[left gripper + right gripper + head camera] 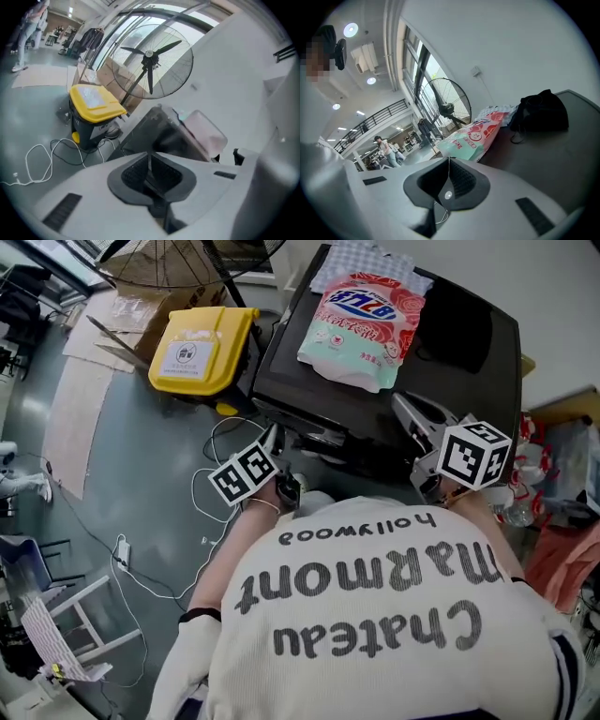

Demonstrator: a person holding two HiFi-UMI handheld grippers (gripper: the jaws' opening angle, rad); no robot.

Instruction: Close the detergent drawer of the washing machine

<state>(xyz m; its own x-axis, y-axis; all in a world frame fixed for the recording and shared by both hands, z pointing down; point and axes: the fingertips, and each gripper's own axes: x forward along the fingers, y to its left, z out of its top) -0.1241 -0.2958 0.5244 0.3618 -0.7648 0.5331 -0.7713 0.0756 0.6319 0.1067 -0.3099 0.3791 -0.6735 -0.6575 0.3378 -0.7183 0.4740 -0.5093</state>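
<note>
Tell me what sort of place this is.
Probably a large workshop or test hall rather than a home: a washing machine with a detergent bag on top stands near a big pedestal fan and a yellow-lidded bin, with a railed upper gallery beyond.

— The washing machine point(291, 357) top?
— Dark, smooth, faint sheen. The detergent bag point(361, 320) on it is glossy, crinkled plastic.
— Far left?
— Yellow bin lid point(192, 351), smooth plastic. The fan point(149, 55) has a thin metal wire cage; the floor point(141, 484) is polished grey.

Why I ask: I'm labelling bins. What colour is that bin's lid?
The lid is yellow; the head view shows it best.
</note>
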